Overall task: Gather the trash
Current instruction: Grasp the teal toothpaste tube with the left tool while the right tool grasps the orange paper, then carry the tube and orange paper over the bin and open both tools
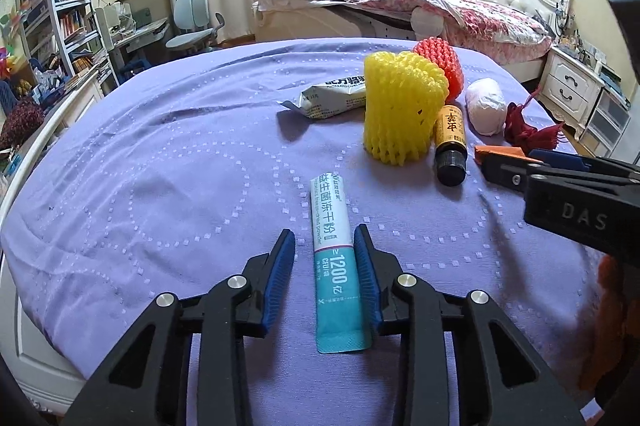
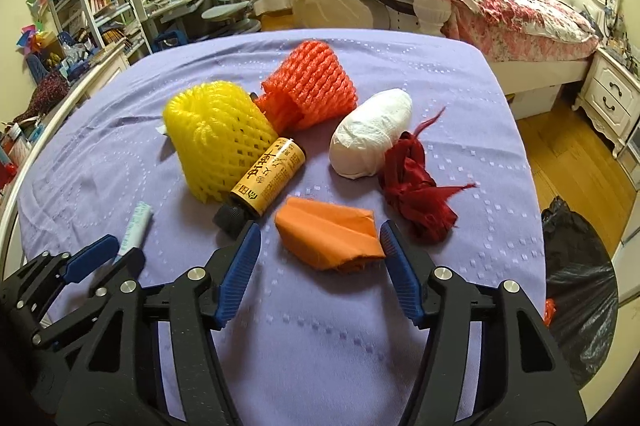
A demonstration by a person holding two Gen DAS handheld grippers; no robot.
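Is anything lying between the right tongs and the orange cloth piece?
Nothing visible does. The orange cloth piece lies just ahead of the open right tongs, between their tips; the brown bottle lies off to the left.

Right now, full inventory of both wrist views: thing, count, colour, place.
powder sachet: 1, teal and white, near edge, between left jaws, right pad touching
foam fruit net: 1, yellow, centre
foam net: 1, orange-red, behind the yellow one
small bottle: 1, amber label, black cap, lying against yellow net
tissue wad: 1, white, right of bottle
tassel cord: 1, dark red, beside wad
folded paper: 1, orange, between right jaws
snack wrapper: 1, white, left of yellow net
bin bag: 1, black, off right edge
bedspread: 1, purple
left gripper: open
right gripper: open
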